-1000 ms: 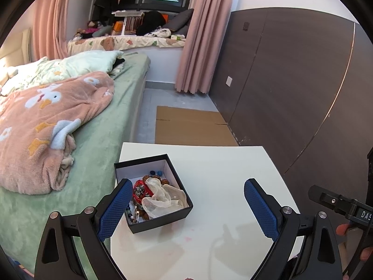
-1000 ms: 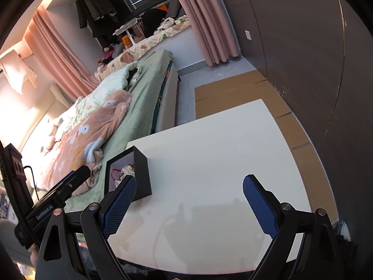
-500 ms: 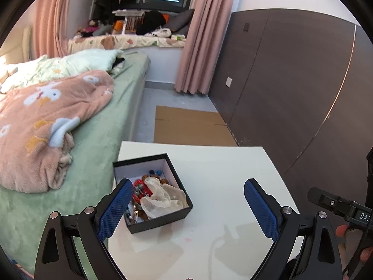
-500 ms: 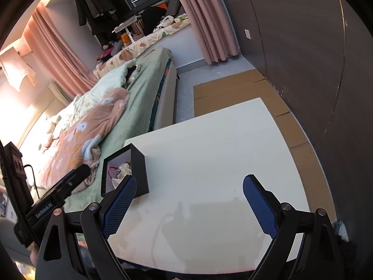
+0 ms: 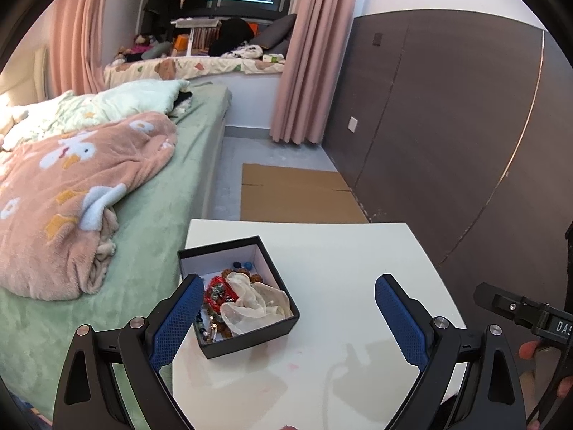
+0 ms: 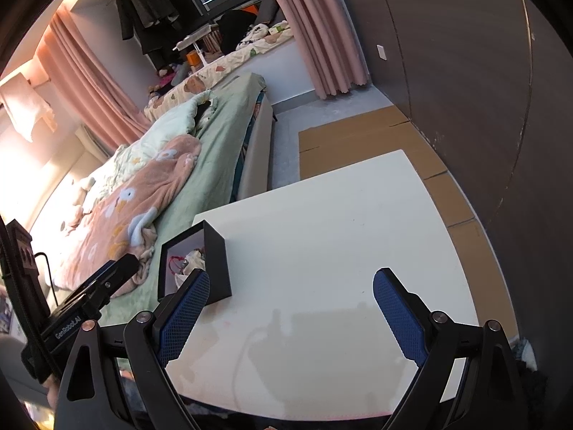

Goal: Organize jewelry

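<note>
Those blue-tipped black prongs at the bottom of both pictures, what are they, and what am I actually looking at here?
They are handheld grippers, one in each of a person's hands, each carrying a camera that looks along its two fingers. One picture comes from the left gripper, the other from the right gripper. Both are open and hold nothing. Ahead is a white table beside a bed. On the table stands an open black box holding beads, something red and a pale cloth.
</note>
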`<state>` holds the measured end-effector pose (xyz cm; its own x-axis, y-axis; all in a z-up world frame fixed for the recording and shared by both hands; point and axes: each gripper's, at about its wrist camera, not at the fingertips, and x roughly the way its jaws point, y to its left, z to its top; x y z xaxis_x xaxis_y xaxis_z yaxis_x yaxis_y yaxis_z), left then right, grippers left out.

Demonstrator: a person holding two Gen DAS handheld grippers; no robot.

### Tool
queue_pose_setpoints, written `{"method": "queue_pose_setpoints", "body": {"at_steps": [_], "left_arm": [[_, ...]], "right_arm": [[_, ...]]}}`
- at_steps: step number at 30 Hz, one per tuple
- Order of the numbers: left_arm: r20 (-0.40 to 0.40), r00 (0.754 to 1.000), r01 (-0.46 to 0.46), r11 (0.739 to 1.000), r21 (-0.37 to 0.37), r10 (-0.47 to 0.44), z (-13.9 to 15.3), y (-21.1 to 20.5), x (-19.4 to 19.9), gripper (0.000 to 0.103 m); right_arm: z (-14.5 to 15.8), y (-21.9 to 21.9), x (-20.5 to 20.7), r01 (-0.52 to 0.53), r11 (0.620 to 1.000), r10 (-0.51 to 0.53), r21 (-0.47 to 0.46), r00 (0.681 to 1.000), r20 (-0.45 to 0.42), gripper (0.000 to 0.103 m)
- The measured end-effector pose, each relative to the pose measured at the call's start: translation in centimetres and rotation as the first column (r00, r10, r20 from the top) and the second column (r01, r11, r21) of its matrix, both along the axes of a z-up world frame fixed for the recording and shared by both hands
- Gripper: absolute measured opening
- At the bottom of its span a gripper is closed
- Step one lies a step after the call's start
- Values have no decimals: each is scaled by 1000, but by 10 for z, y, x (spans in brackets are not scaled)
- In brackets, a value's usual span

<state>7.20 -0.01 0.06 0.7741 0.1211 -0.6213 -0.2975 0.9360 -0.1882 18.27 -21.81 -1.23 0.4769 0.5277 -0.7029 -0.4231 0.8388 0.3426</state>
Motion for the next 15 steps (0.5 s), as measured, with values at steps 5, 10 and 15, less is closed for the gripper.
{"method": "queue_pose_setpoints", "body": {"at_steps": [5, 10, 15], "left_arm": [[11, 1000, 2, 999, 46, -3, 2, -8, -1, 96], [8, 1000, 4, 998, 63, -5, 1, -12, 0, 96], [2, 1000, 12, 998, 60, -12, 1, -12, 2, 96]], "right_arm": [[0, -1, 1, 0, 1000, 0, 1, 1000, -3, 93], [-1, -4, 3, 3, 1000, -3, 8, 1000, -3, 93], [-3, -10, 4, 19, 1000, -19, 20, 1000, -9, 93]]}}
